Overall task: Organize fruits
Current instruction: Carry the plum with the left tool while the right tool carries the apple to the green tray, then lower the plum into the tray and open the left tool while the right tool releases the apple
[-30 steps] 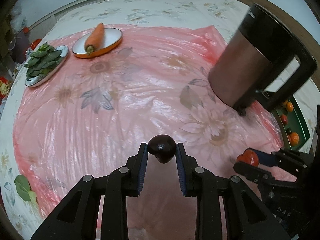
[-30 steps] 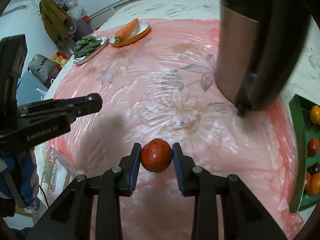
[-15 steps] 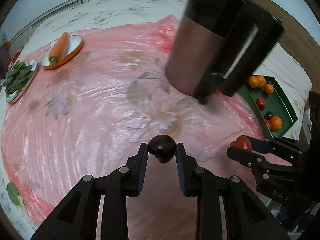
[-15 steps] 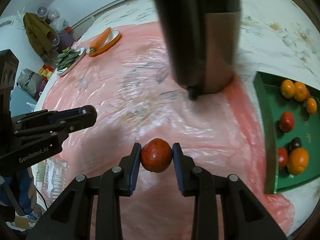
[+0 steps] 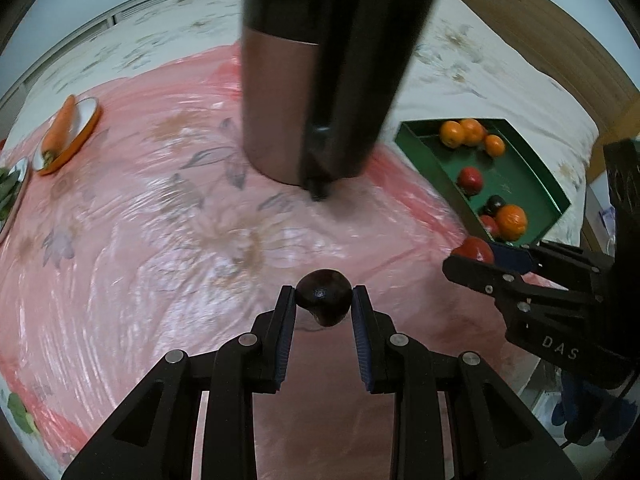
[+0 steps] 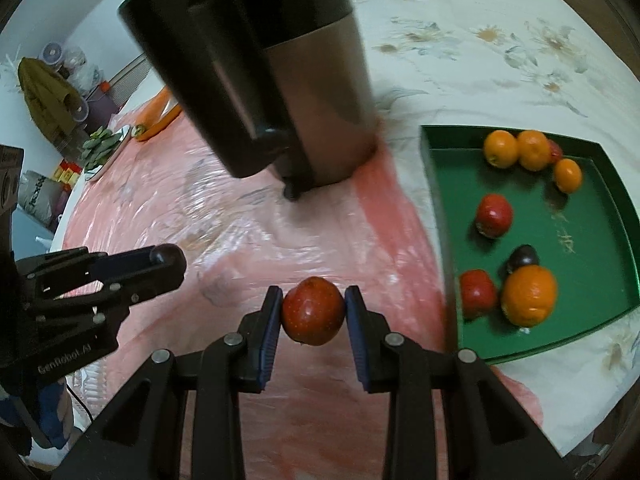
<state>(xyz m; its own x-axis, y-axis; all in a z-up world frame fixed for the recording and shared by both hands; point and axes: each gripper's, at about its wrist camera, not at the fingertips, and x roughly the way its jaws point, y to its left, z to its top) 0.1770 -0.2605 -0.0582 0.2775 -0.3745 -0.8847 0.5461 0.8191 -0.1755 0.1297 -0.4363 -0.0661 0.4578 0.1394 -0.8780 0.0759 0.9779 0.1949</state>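
My left gripper is shut on a dark plum, held above the pink plastic sheet. My right gripper is shut on a red apple; the same apple shows at the right of the left wrist view. A green tray lies to the right, holding several oranges, red apples and a dark plum. The tray sits beyond the right gripper in the left wrist view. In the right wrist view the left gripper sits at the left with the plum.
A tall copper and black kettle stands just ahead of both grippers, kettle close to the tray's left side. At the far left are a plate with a carrot and a plate of greens. Floral bedding surrounds the sheet.
Both grippers have swung to the right with their fruit. The kettle slid from the right toward the centre, and the green tray has come into full view on the right.
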